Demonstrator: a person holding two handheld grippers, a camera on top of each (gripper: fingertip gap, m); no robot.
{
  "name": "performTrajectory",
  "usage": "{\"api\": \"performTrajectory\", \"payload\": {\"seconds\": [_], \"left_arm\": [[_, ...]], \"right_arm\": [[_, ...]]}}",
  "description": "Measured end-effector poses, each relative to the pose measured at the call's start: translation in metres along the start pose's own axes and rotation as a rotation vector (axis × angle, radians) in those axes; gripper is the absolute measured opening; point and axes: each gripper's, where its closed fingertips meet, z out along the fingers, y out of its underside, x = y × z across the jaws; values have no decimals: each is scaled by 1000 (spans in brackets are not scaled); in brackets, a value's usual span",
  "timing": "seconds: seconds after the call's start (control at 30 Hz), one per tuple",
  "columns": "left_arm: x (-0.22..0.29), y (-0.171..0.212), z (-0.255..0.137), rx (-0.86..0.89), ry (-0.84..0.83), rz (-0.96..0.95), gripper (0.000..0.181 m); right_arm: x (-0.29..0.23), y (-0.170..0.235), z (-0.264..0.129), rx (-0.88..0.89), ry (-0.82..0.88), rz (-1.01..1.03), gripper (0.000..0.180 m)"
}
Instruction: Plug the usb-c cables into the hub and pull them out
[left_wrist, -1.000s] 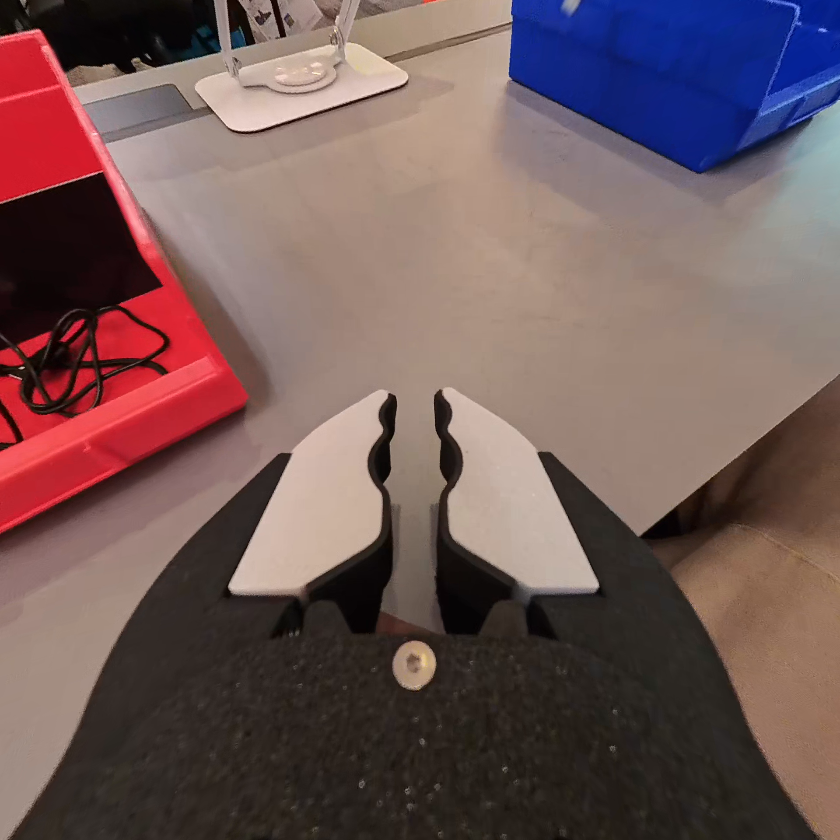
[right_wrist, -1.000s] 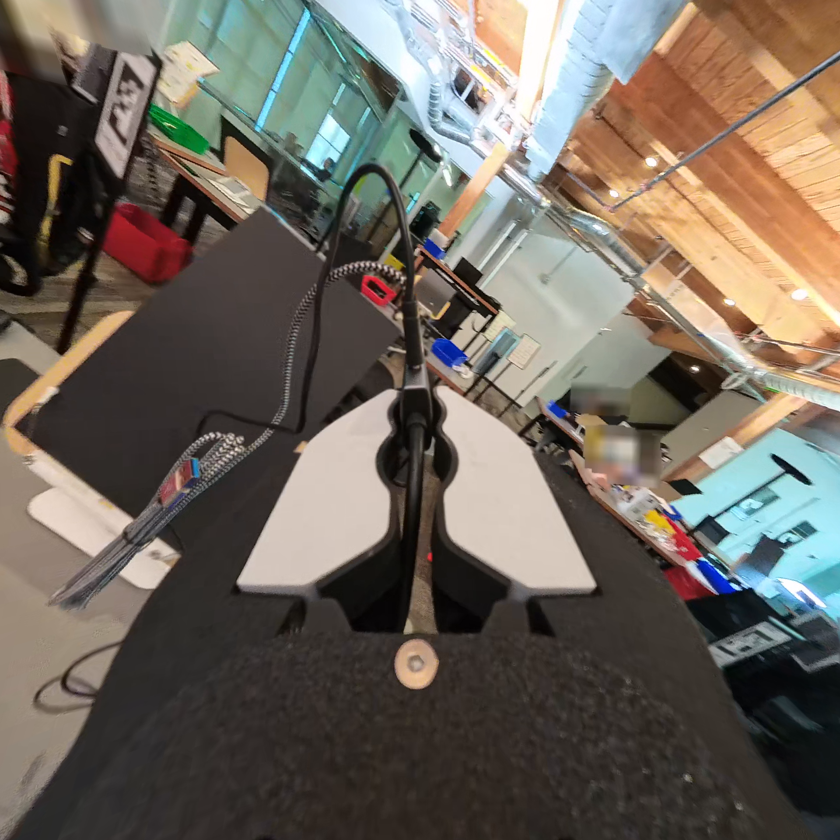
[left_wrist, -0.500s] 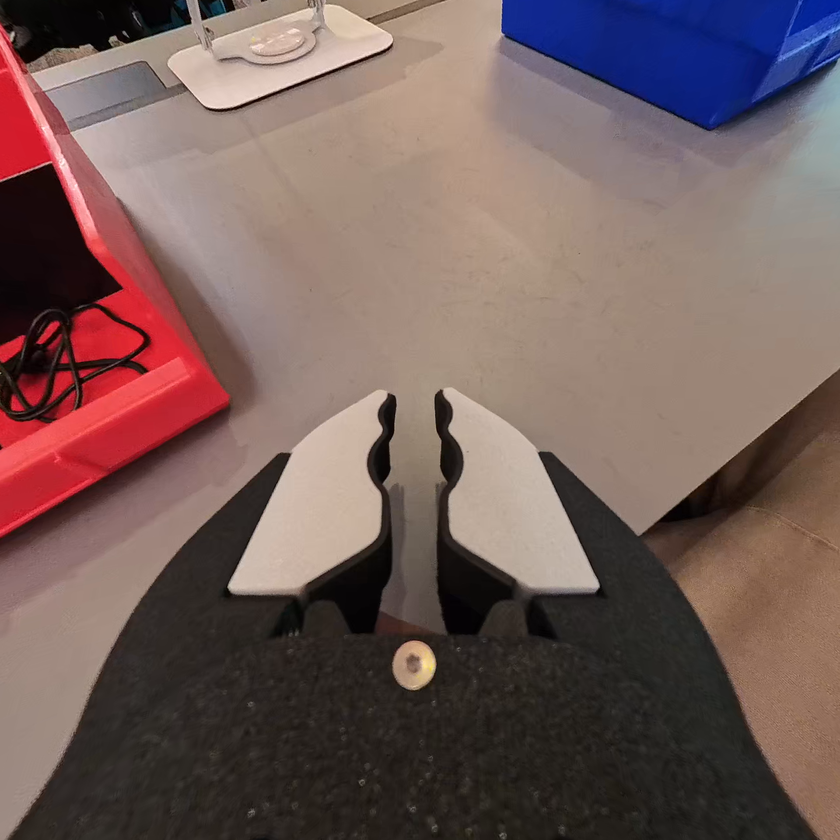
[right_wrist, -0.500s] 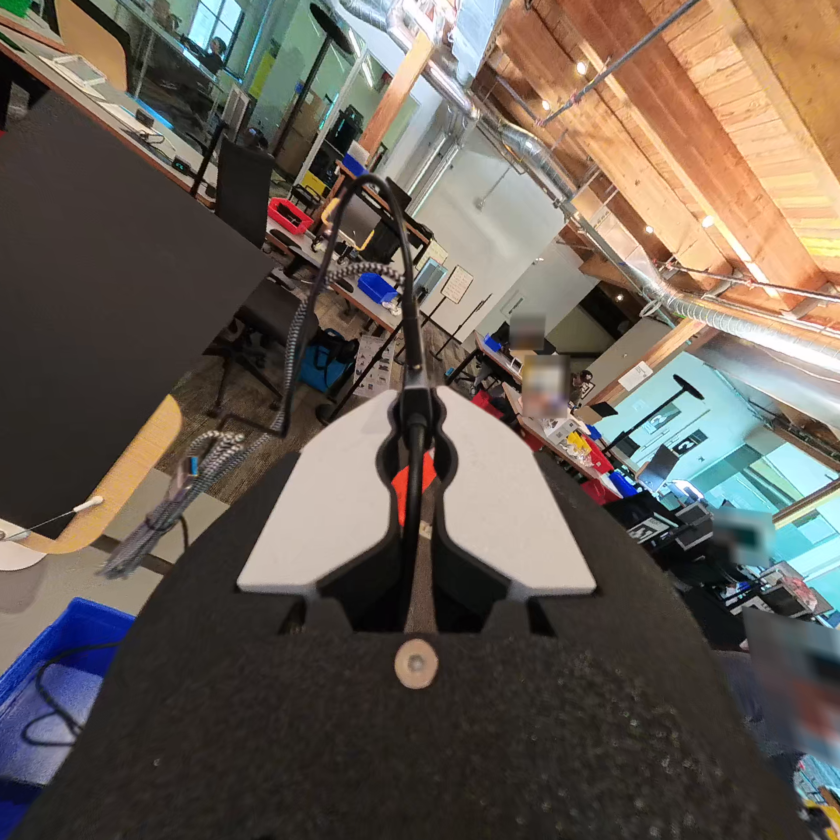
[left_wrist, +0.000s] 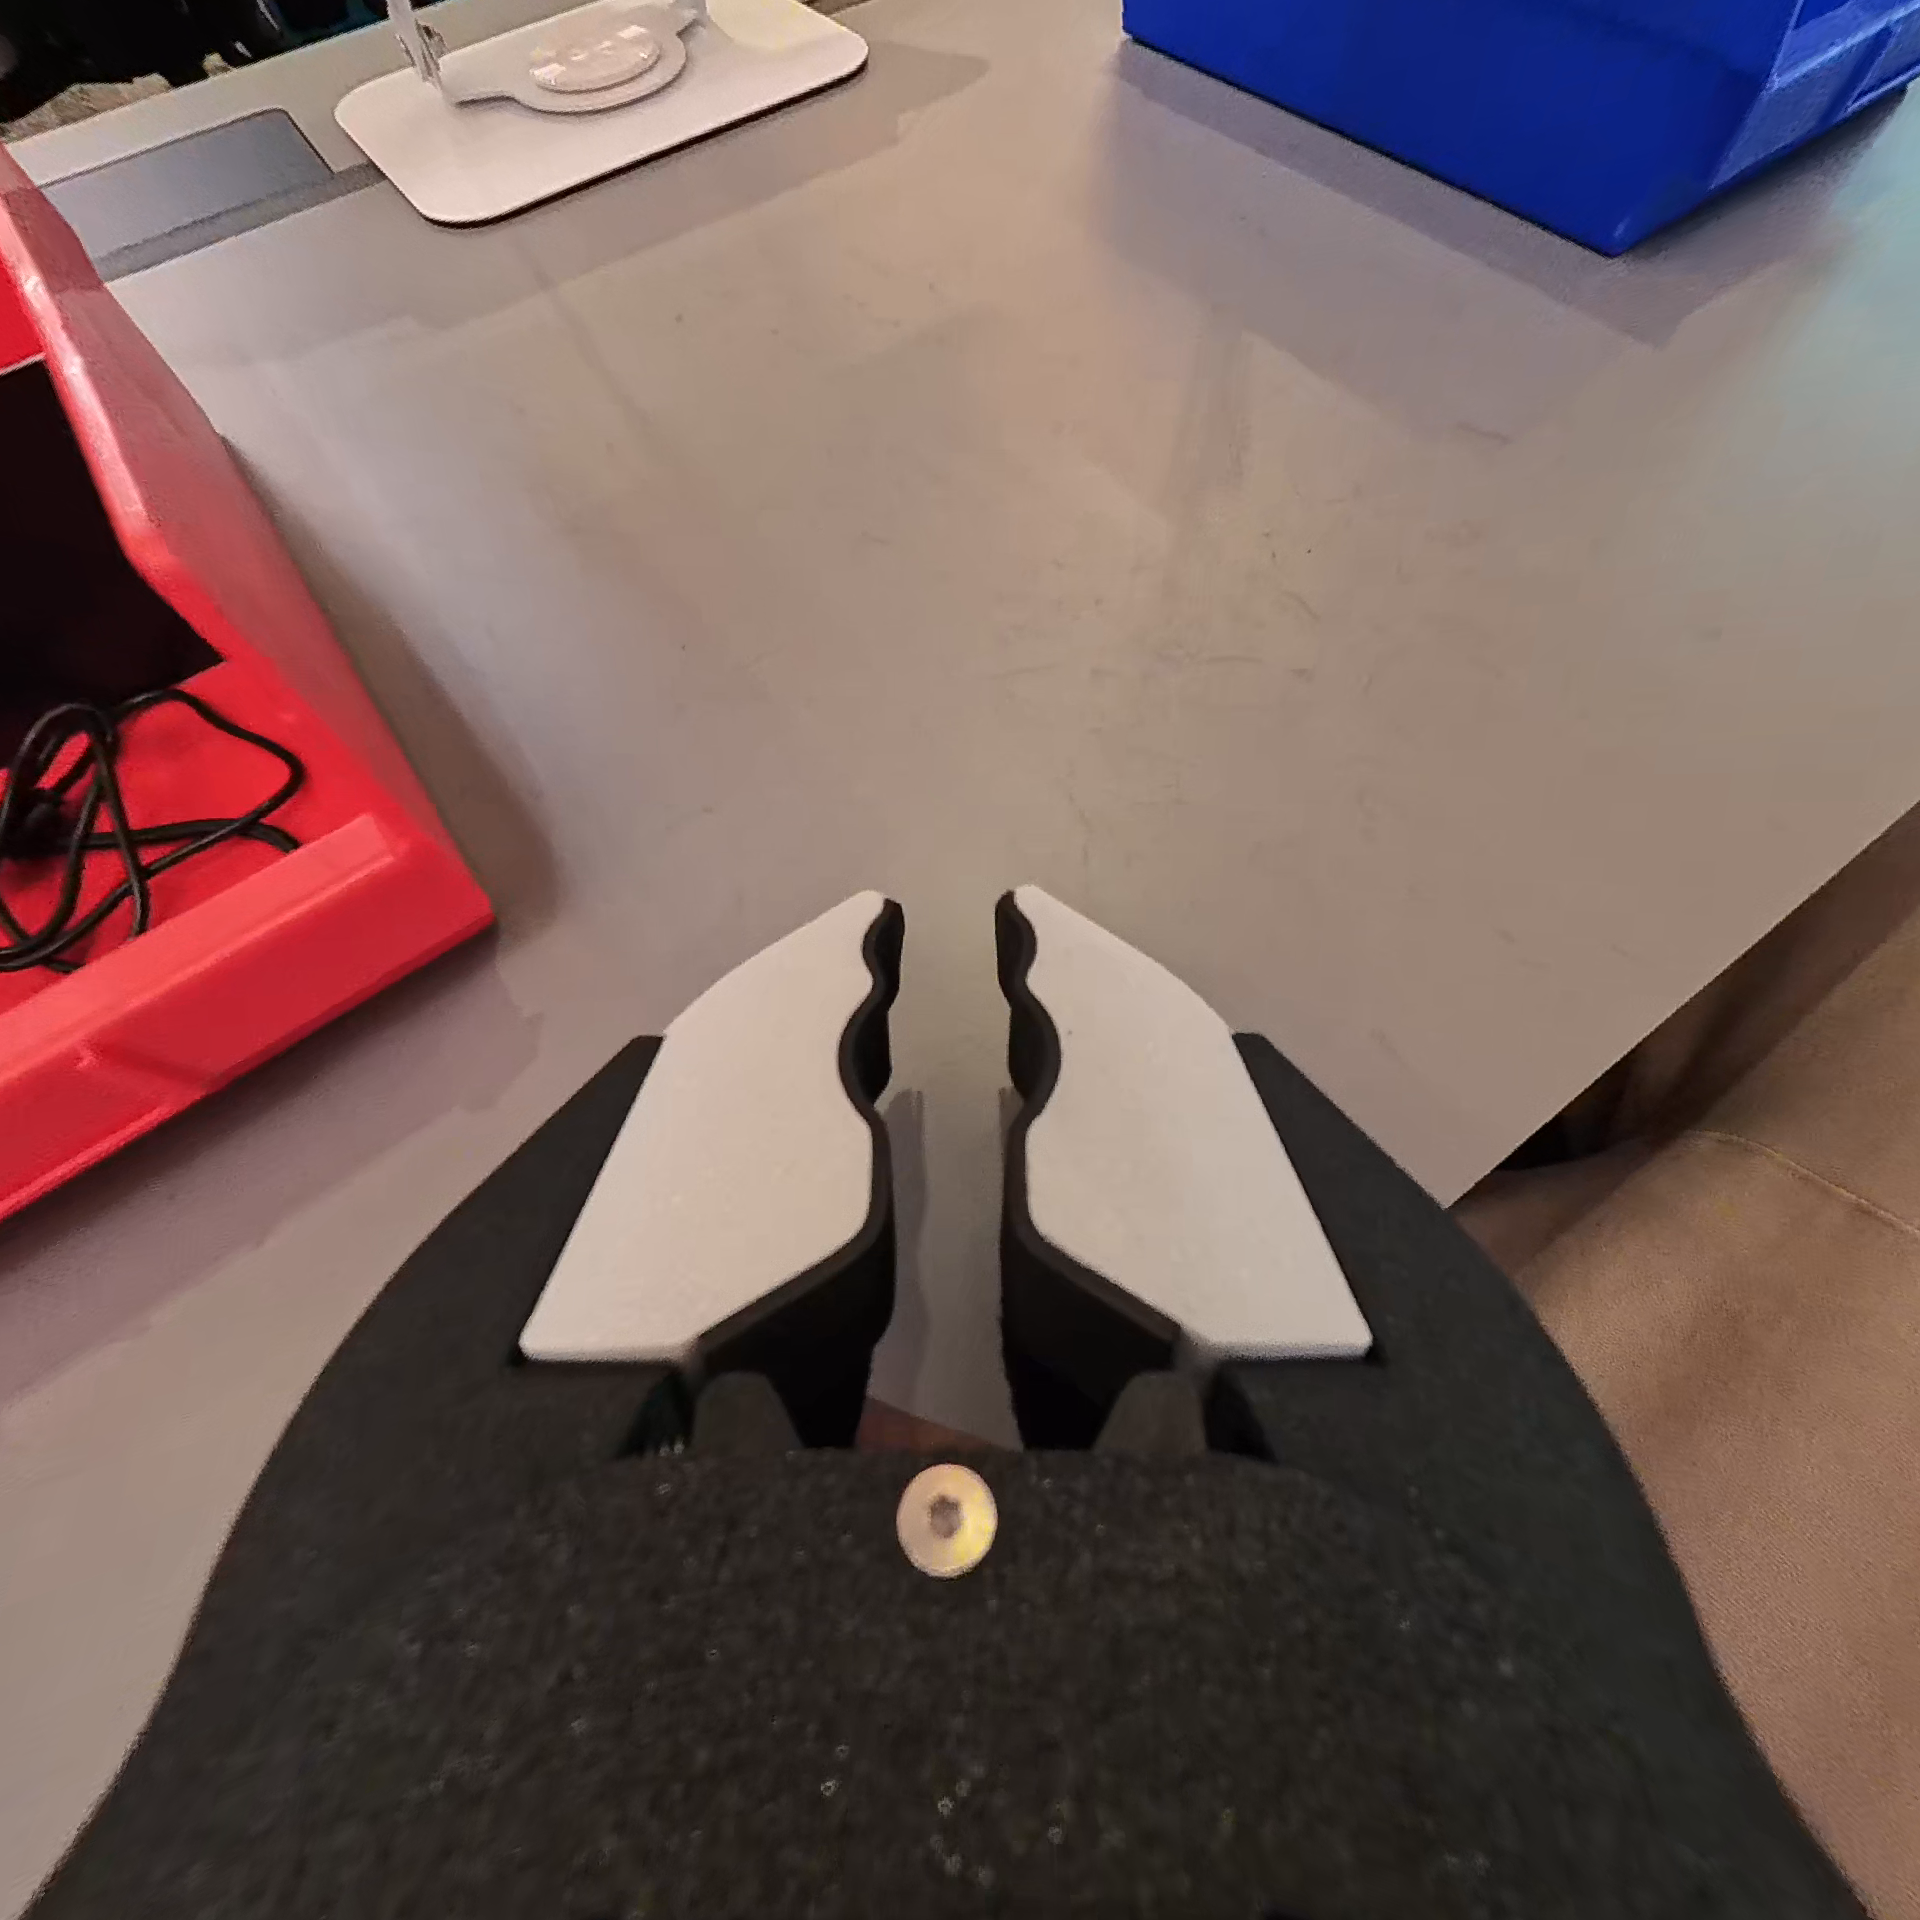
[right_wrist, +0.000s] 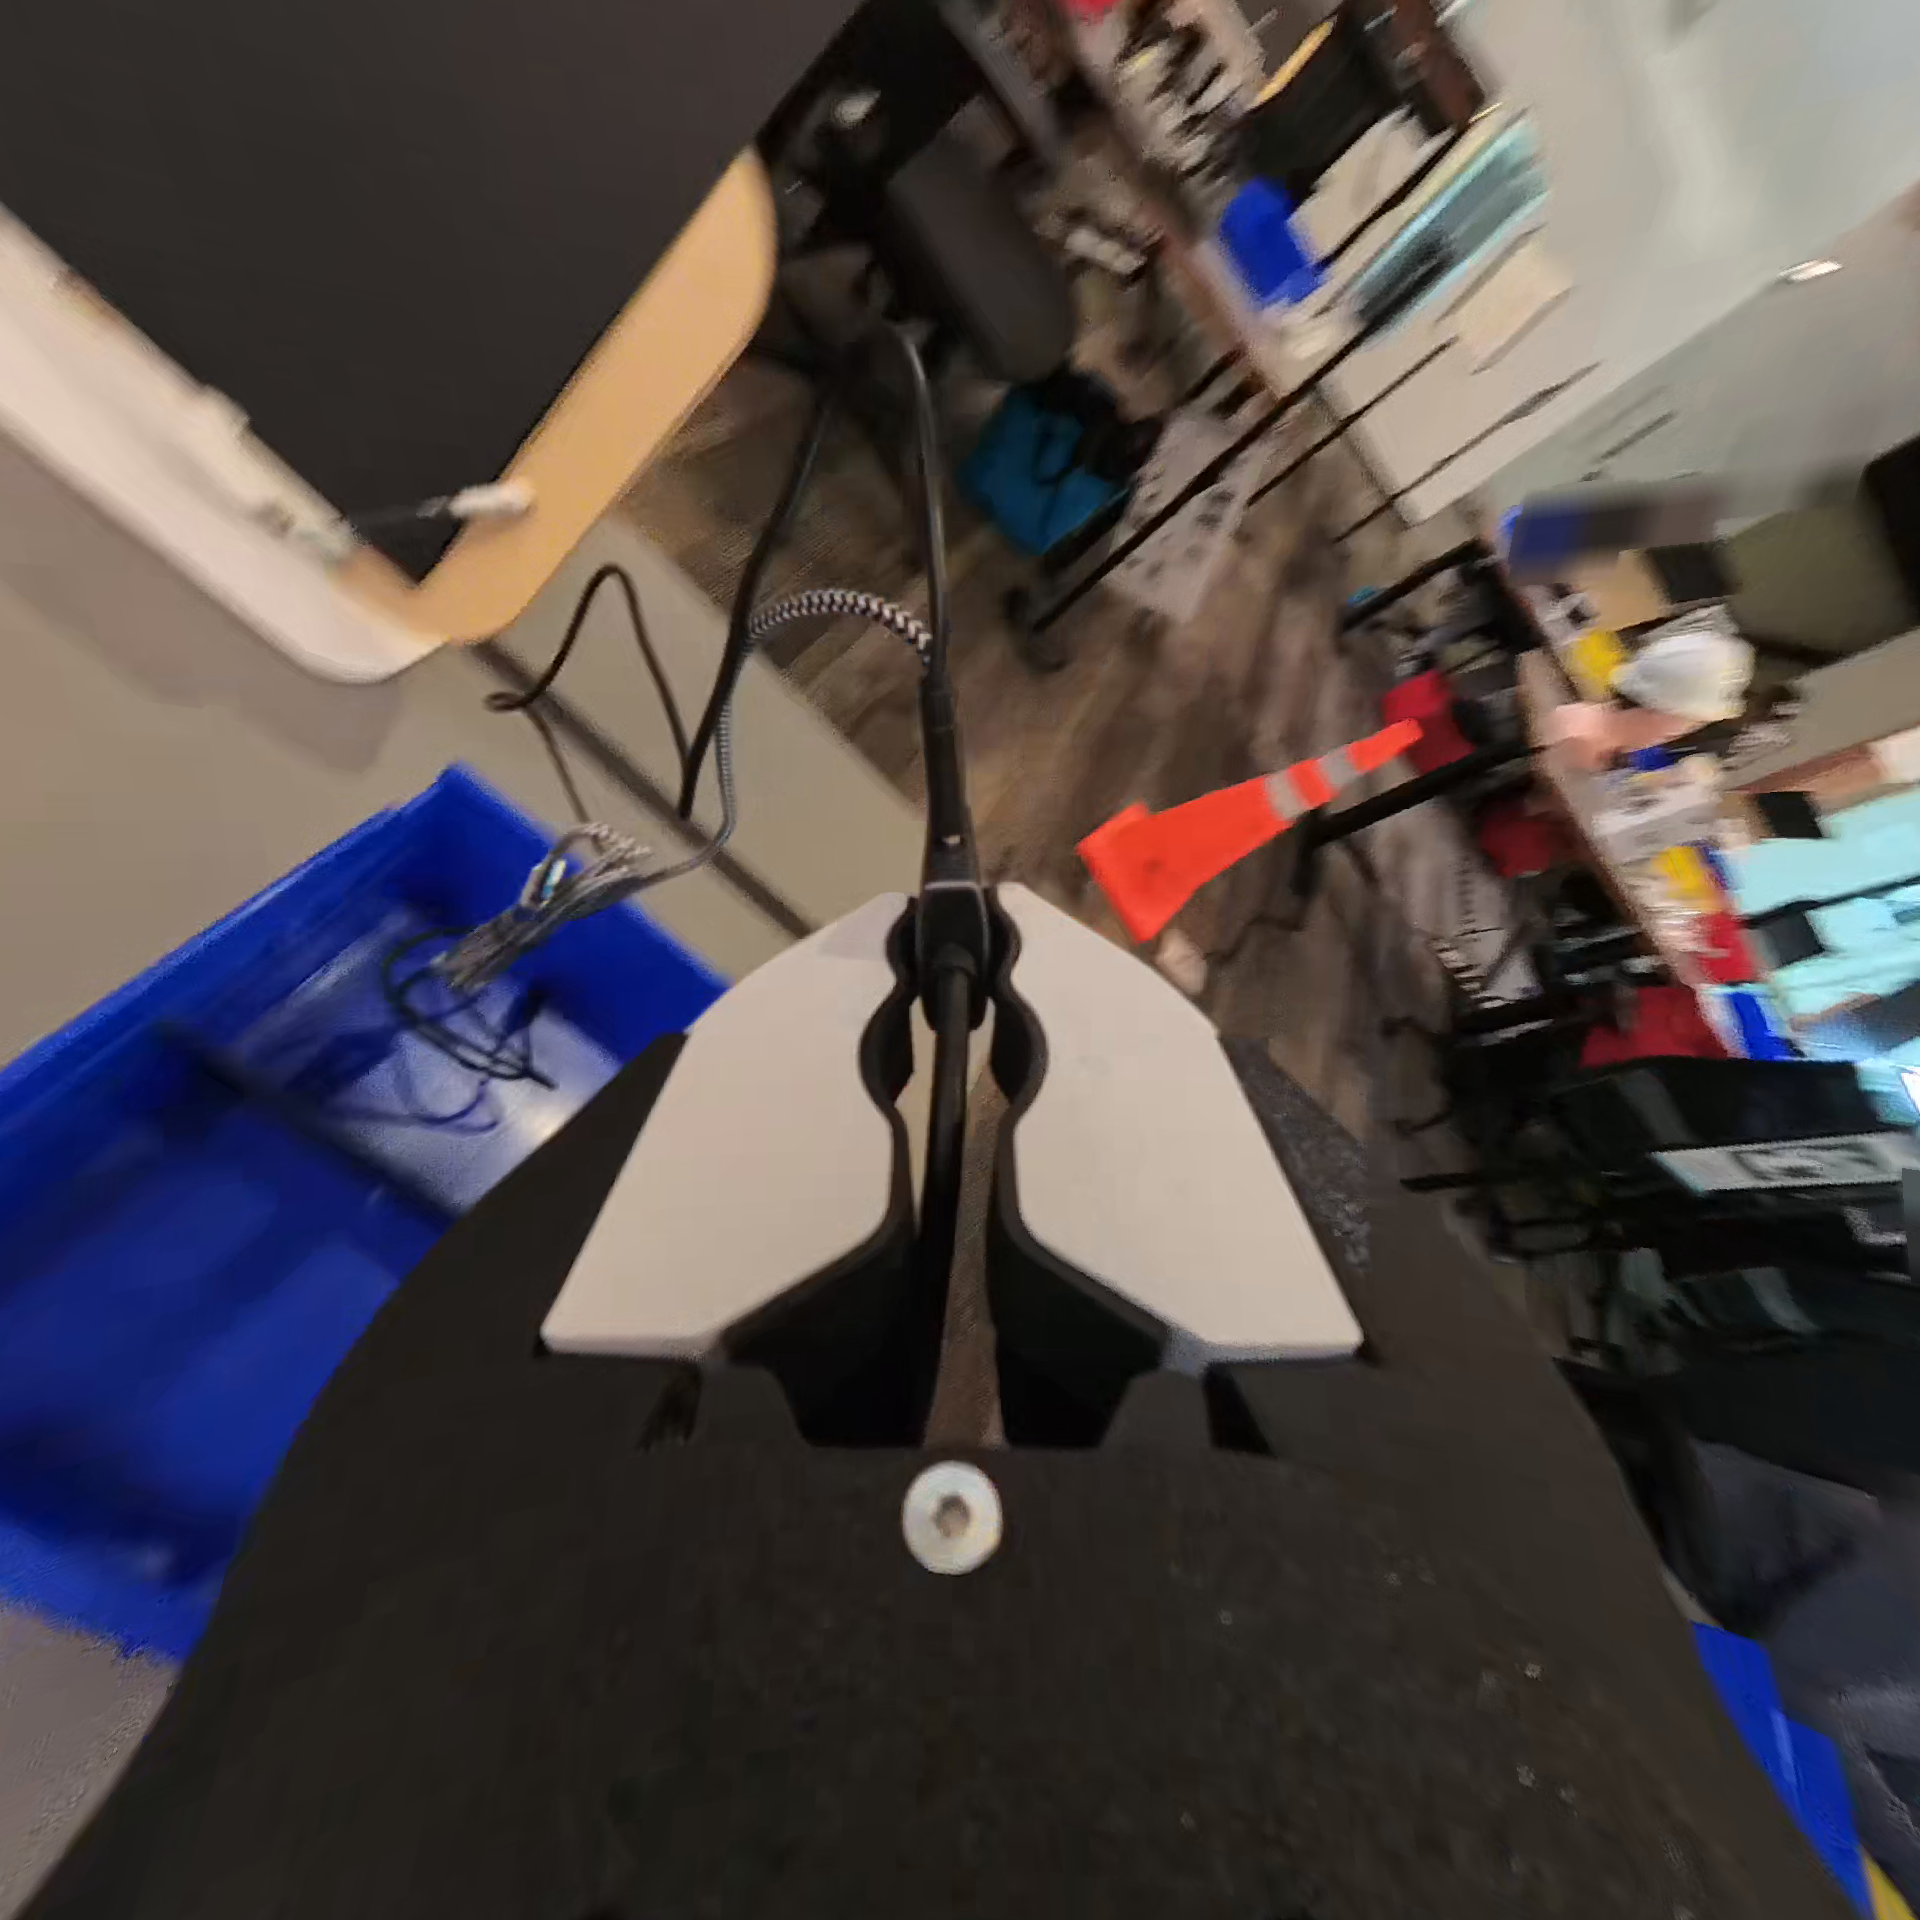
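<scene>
My right gripper (right_wrist: 950, 914) is shut on a black usb-c cable (right_wrist: 932, 582) at its plug end. The cable arches up and its braided black-and-white part (right_wrist: 842, 613) drops to a bundled grey end (right_wrist: 540, 914) hanging over the blue bin (right_wrist: 208, 1195). Thin black cables (right_wrist: 457, 1029) lie in that bin. My left gripper (left_wrist: 948, 914) is open and empty, low over the grey table (left_wrist: 1039, 520) near its front edge. Black cables (left_wrist: 94, 821) lie in the red bin (left_wrist: 239, 966) to its left. No hub is in view.
A white stand base (left_wrist: 603, 104) stands at the table's back. The blue bin (left_wrist: 1507, 114) sits at the back right in the left wrist view. The table's front edge (left_wrist: 1558, 1070) runs off to the right. An orange cone (right_wrist: 1236, 821) lies on the floor beyond. The gap from one gripper's tips to the other's is roughly 60 cm.
My right gripper has swung down and right with the cable, from facing the ceiling to facing the blue bin and floor. My left gripper has shifted only slightly over the table.
</scene>
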Motion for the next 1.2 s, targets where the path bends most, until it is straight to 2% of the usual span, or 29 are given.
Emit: {"api": "performTrajectory", "payload": {"seconds": [0.13,0.27,0.37,0.5,0.67,0.87,1.03,1.13,1.2], "left_arm": [[2,1,2,-8,-1,13,17],[1,3,3,-18,-7,17,17],[-1,4,4,-24,-9,18,17],[-2,7,4,-34,-17,24,17],[-4,8,6,-41,-21,30,17],[-3,11,9,-54,-16,41,17],[-9,10,5,-40,-49,40,17],[-12,11,2,-37,-42,17,16],[-13,12,2,-37,-37,9,16]], "right_arm": [[-46,47,34,-131,-187,-1,10],[-71,47,53,-101,-329,105,10],[-105,50,68,-112,-482,68,9],[-136,76,96,-295,-590,64,10],[-161,96,124,-462,-651,-186,10],[-188,60,145,-320,-772,-393,9],[-207,96,164,-345,-846,-398,10],[-207,106,167,-308,-883,-260,10],[-204,123,162,-356,-920,-209,10]]}}
